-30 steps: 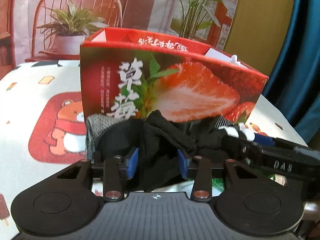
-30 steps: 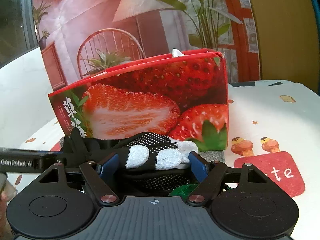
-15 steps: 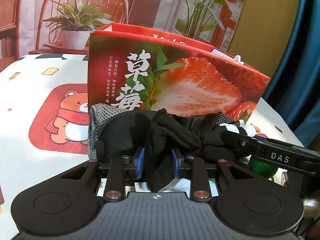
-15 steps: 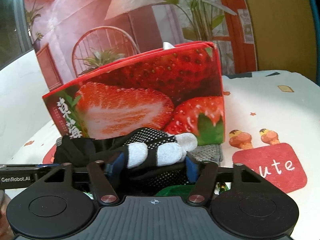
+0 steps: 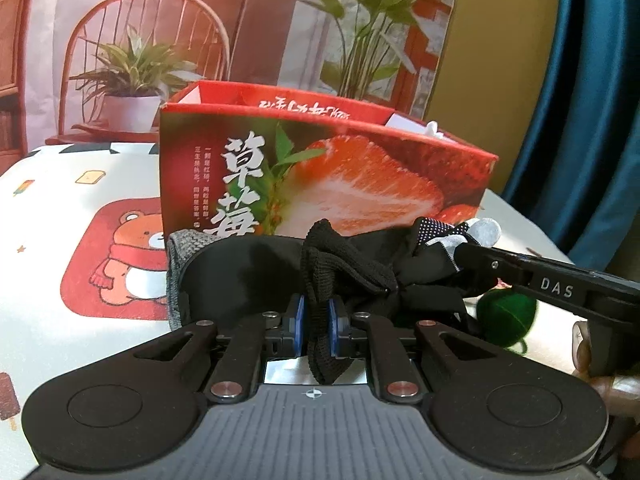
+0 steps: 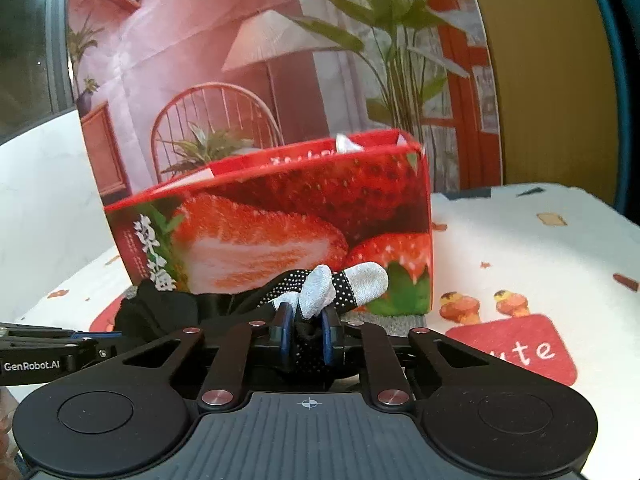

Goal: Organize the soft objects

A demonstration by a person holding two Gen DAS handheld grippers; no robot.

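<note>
A bundle of soft things lies in front of the open red strawberry box [image 5: 320, 184]. My left gripper [image 5: 316, 320] is shut on a strip of black knit fabric [image 5: 324, 276] that hangs down between its blue pads. My right gripper [image 6: 306, 328] has its jaws closing, and its pads pinch a black dotted glove with pale grey fingertips [image 6: 360, 280]. That glove [image 5: 480, 232] shows at the right of the left wrist view, beside the right gripper's finger [image 5: 520, 276]. The box [image 6: 280, 232] stands just behind the glove.
A grey knitted cloth [image 5: 176, 264] and a smooth black fabric piece [image 5: 240, 272] sit at the bundle's left. A green yarn ball [image 5: 508, 316] lies under the right gripper's arm. The tablecloth [image 6: 520, 248] carries cartoon prints. A printed backdrop stands behind the box.
Both pairs of jaws have come together, the left onto the black knit strip and the right onto the dotted glove. Both views have pulled back a little and risen slightly.
</note>
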